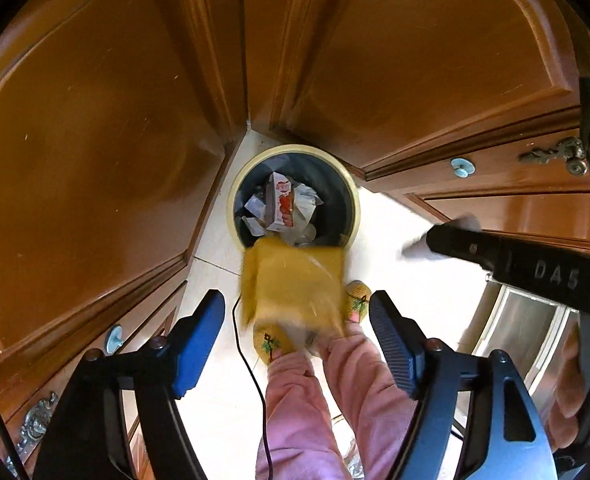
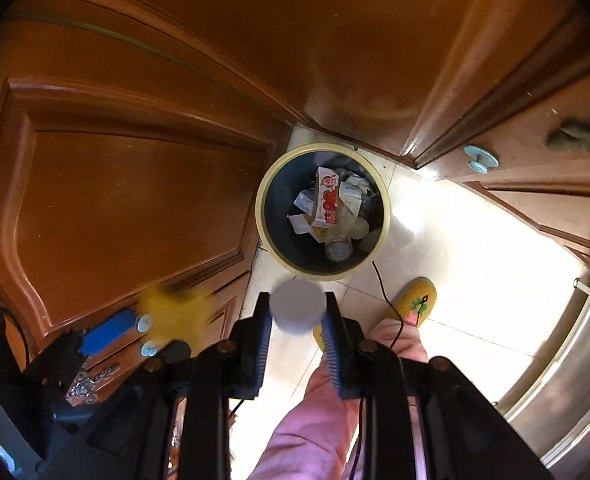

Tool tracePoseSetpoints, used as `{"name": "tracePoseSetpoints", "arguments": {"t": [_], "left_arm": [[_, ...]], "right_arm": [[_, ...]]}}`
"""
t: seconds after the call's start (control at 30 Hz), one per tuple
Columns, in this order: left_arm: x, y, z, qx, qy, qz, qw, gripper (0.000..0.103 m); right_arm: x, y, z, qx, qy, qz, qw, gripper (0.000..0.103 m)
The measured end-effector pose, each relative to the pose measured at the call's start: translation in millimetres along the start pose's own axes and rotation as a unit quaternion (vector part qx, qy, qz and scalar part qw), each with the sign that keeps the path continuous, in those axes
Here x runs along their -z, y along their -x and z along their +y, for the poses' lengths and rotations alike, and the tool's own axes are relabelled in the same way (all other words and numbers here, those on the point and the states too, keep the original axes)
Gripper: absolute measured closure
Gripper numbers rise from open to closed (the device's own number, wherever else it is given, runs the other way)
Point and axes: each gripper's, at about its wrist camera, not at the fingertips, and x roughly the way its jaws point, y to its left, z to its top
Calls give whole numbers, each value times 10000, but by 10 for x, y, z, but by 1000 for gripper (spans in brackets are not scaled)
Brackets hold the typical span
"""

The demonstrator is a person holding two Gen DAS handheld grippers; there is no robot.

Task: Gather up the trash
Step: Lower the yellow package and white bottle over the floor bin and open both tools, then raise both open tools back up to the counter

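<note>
Warm brown wooden cabinet doors (image 1: 95, 128) with raised arched panels fill most of both views and meet at an inner corner (image 1: 251, 120). Below them run drawer fronts (image 1: 515, 172) with small pale blue round knobs (image 1: 462, 167) and ornate dark metal handles (image 1: 559, 156). The floor (image 2: 475, 264) is laid with glossy cream tiles split by thin joints, and bright light glares off it. At the lower right edge stands a brushed metal surface (image 2: 567, 364) with raised ridges.

Brown wooden cabinet doors (image 1: 95, 128), pale floor tiles (image 2: 475, 264), yellow knitted slippers (image 2: 415, 300), pink trouser legs (image 1: 307, 412)
</note>
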Motion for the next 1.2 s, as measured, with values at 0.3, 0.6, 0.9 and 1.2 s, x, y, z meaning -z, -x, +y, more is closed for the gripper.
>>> {"name": "tracePoseSetpoints", "arguments": {"t": [0.3,0.6,0.9,1.2], "left_arm": [[61,143,123,-129,169,-118,9997,24],[208,360,112,-168,58,-228,9996,24],[381,979,-198,-57,-290,-559,9980,24],[401,2003,-775,118,-1047,-1403,9845,19]], "right_arm": [[-25,-29,76,-172,-47,24,9998,76],[184,47,160,-365,-126,51,9992,70],[593,714,132,-417,-115,-383,9983,70],[1049,1947,-21,-210,-261,-1386,9898,70]]}}
